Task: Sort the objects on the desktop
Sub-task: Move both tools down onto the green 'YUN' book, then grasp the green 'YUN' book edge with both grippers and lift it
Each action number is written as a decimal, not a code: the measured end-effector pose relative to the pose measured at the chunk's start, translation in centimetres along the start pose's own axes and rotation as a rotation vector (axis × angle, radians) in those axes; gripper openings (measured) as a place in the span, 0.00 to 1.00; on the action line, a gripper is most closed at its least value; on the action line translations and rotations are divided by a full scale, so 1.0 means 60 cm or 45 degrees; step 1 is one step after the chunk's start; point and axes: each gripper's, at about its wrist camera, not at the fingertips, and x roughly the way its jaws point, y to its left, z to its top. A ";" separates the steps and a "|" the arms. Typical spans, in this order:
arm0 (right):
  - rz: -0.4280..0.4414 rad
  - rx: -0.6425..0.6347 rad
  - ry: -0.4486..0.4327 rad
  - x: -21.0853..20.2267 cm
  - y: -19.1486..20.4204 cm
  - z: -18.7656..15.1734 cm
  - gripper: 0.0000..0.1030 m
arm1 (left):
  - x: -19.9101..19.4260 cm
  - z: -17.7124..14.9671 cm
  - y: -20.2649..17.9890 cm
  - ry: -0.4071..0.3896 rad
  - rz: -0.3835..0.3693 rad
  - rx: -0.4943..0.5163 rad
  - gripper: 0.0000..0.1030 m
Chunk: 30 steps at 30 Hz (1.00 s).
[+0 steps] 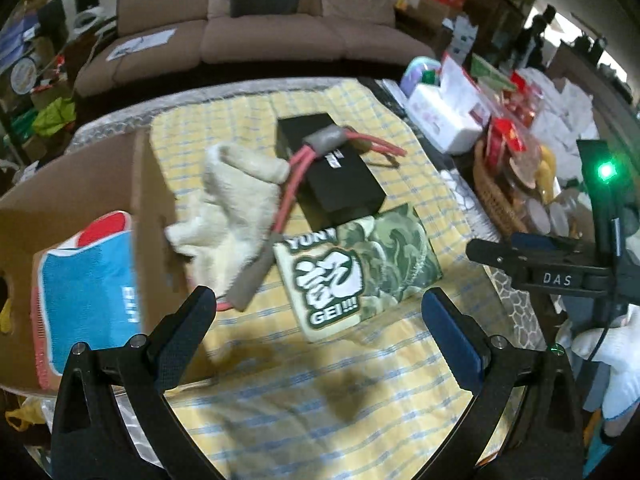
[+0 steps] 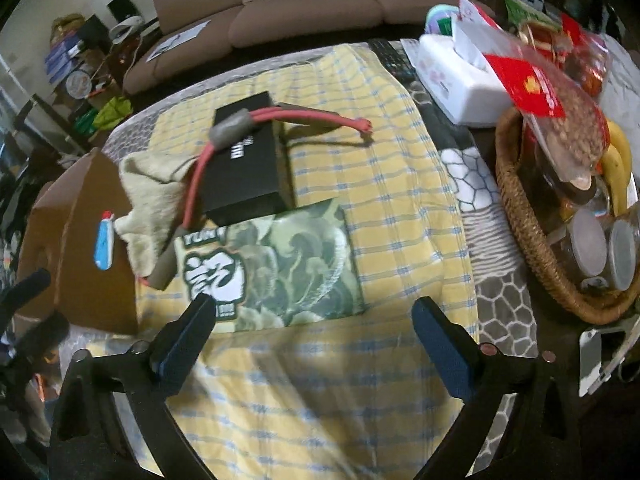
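My left gripper (image 1: 316,312): jaws spread wide with nothing between them, hovering over the yellow checked cloth (image 1: 320,400), pointing steeply down.
My right gripper (image 2: 310,320): jaws also wide apart and empty, above the same cloth (image 2: 320,400); its left fingertip (image 2: 196,312) overlaps the near edge of the green box as seen from this camera, though I cannot tell if it touches.
Green box (image 1: 360,264): flat, wave-patterned, printed "YUN" and "GEI!!!", lying just beyond both sets of fingertips, a little right of centre for my left gripper.
Black box (image 1: 332,168): lying flat just behind the green box, its near end meeting the green box's far edge.
Red jump rope (image 1: 296,176): grey foam handles, draped over the black box; one handle rests near my left gripper's left fingertip (image 1: 196,308), the cord ends trail to the right across the cloth.
Cream towel (image 1: 232,208): fluffy, crumpled left of the black box, against the cardboard box.
Cardboard box (image 1: 132,184): open, at the left edge of the cloth, with a blue, white and red item (image 1: 88,288) inside.
Wicker basket (image 2: 520,232): far right, well apart from my grippers, holding bananas, jars and red packets.
Tissue box (image 2: 460,80): white, behind the basket.
Sofa (image 1: 260,32): brown, beyond the table.
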 end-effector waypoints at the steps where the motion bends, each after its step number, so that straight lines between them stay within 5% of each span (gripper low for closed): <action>1: 0.004 0.010 0.000 0.005 -0.005 0.001 0.93 | 0.013 0.001 -0.006 0.008 0.005 0.003 1.00; 7: 0.037 0.080 0.021 0.045 -0.053 0.005 0.82 | 0.095 -0.008 -0.015 0.086 0.017 -0.010 0.96; 9: 0.049 0.086 0.024 0.057 -0.061 0.009 0.79 | 0.118 -0.013 -0.013 0.108 0.039 -0.010 0.84; 13: 0.085 0.090 0.047 0.088 -0.070 0.016 0.68 | 0.158 -0.018 -0.002 0.147 0.069 -0.048 0.84; 26: 0.171 0.130 0.105 0.155 -0.088 0.012 0.57 | 0.222 -0.031 0.055 0.247 0.068 -0.177 0.76; 30: 0.229 0.151 0.106 0.164 -0.089 0.010 0.43 | 0.236 -0.038 0.064 0.268 0.039 -0.225 0.76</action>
